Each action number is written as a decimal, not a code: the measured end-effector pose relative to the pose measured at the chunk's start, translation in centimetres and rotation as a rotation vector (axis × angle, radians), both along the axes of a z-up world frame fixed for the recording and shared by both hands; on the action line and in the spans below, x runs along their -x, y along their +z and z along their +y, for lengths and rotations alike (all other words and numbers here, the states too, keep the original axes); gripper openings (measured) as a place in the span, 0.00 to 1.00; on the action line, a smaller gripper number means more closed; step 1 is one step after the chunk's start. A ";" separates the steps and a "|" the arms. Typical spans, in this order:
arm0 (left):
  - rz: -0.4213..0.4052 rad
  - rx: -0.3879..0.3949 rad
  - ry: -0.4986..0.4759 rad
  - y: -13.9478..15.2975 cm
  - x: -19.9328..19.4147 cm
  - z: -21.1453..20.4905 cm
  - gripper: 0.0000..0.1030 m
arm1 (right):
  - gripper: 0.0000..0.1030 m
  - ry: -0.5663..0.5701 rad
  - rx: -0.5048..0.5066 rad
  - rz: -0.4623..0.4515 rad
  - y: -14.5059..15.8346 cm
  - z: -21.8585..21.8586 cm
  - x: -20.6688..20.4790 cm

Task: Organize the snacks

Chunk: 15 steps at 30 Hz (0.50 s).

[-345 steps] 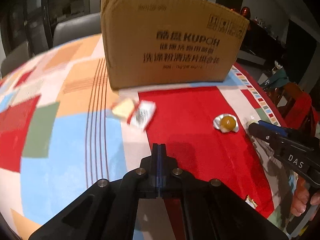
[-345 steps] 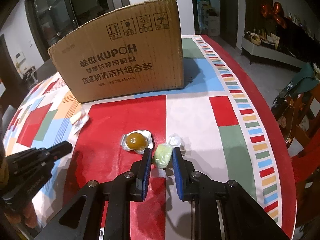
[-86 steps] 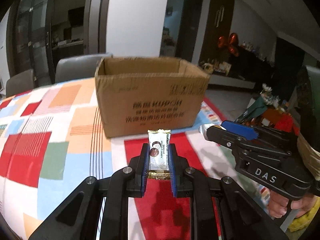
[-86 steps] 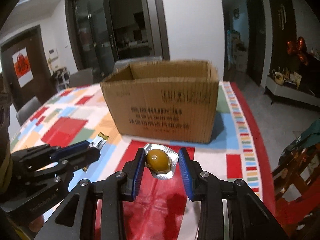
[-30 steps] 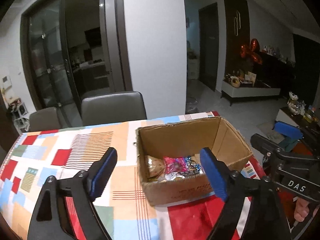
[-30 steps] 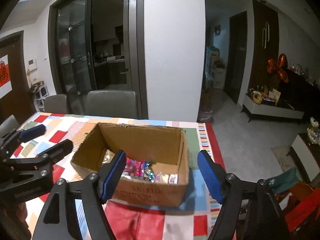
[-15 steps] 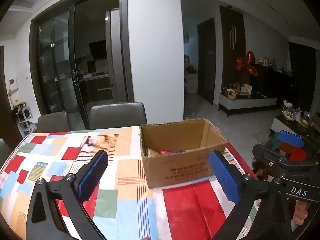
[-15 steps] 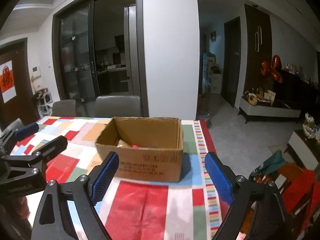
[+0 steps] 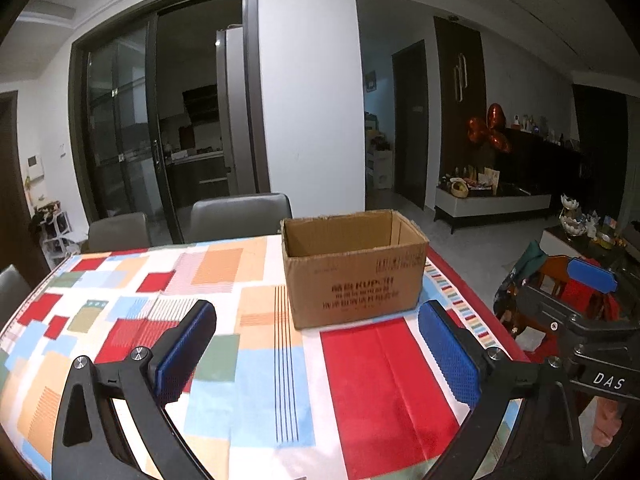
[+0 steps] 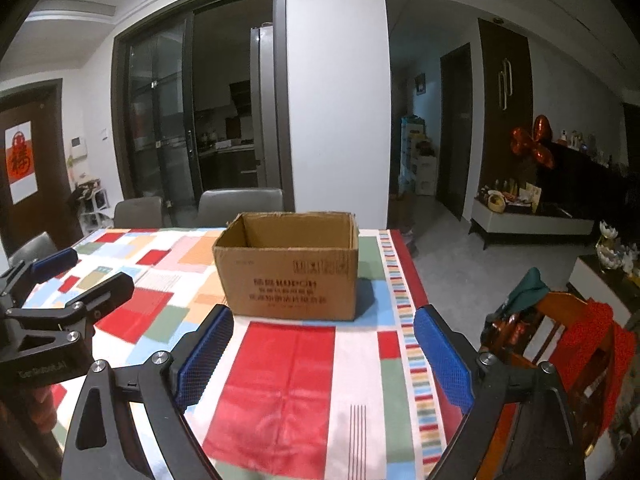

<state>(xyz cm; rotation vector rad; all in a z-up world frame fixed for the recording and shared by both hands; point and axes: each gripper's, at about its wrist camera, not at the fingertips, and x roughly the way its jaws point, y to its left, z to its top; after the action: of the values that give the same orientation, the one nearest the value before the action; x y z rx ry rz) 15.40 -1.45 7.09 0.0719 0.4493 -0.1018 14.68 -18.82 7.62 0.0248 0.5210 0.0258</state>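
Jaws of the left gripper stand wide apart with nothing between them; its opening widened just now and has levelled off. Jaws of the right gripper are also spread and bare, and they have just been opening further. Between each pair only the patchwork cloth of the worktop shows, a red panel directly ahead.

Beyond that, the box sits at 12 o'clock from both pairs, well apart from the pads. From the left wrist it lies a touch toward 1 o'clock; from the right wrist a touch toward 11 o'clock, so the two hands flank it about evenly and neither is clearly nearer. Its long axis runs 9 to 3 across both views, printed long side facing the jaws, top flaps open.

The snacks cannot be seen from this low angle: only the bare inner walls of the box show over its near rim. No loose snack lies on the cloth in either view, so I judge the sorting is done or nearly so, and any further move depends on a snack turning up outside these views.

Farther out, grey chairs stand at the worktop's far edge.
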 end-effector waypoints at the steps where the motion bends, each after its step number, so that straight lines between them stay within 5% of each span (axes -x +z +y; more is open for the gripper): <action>1: -0.001 -0.001 0.005 -0.1 0.5 0.1 1.00 | 0.90 0.001 0.001 -0.001 -0.1 0.1 0.3; 15: 0.007 0.010 0.027 -1.3 3.7 0.4 1.00 | 0.90 0.004 -0.043 -0.009 -0.8 0.1 4.0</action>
<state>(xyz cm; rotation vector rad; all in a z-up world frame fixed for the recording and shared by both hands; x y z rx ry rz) 11.74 -1.05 5.83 0.0559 0.4562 -0.0773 10.70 -18.71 6.77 0.0653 0.5113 0.0409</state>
